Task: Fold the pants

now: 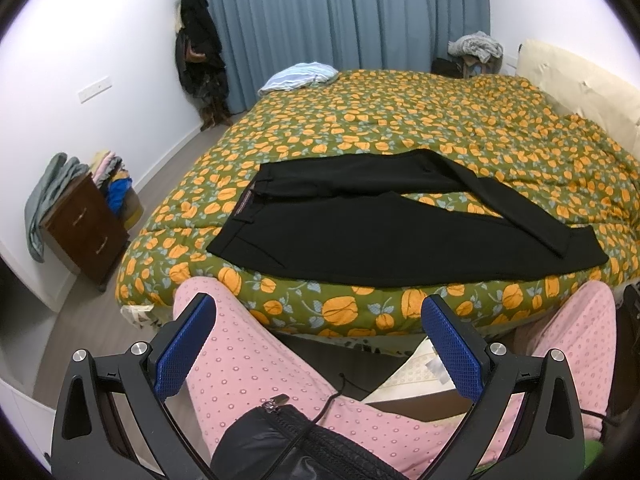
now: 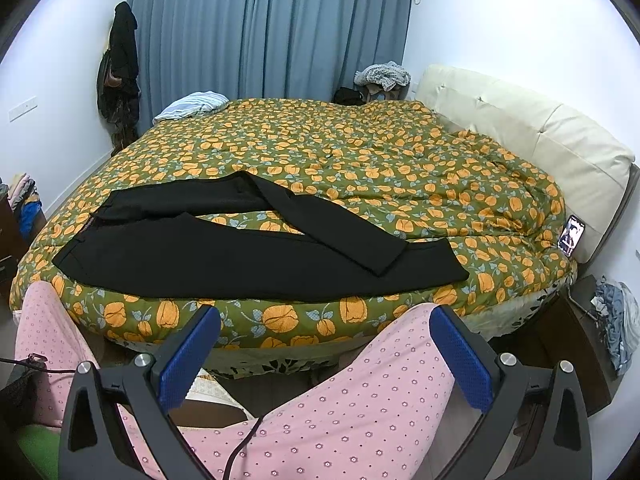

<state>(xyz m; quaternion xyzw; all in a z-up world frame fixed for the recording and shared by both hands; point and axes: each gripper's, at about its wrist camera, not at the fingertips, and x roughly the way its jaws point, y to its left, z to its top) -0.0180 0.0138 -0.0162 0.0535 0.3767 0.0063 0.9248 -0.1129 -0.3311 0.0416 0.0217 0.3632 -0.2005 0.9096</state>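
Black pants [image 1: 384, 224] lie spread on the bed [image 1: 400, 120] at 12 o'clock — one leg crossing the other. Left gripper [image 1: 318, 344] and right gripper [image 2: 326, 354] hover above pink-clad knees [image 2: 360, 396] — jaws wide apart, holding nothing.

Bed with green orange-flowered quilt [image 2: 360, 152], blue curtains [image 2: 272, 28], cream headboard [image 2: 520, 128], dark coats hung in the corner [image 2: 120, 68], brown nightstand [image 1: 84, 228], lit phone [image 2: 571, 235]

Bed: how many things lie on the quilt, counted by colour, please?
Black: 1, the pants
Light blue: 1, a bundled cloth at the far corner
Dark with lit screen: 1, a phone by the headboard
Total: 3
Both grippers are open and away from the quilt.
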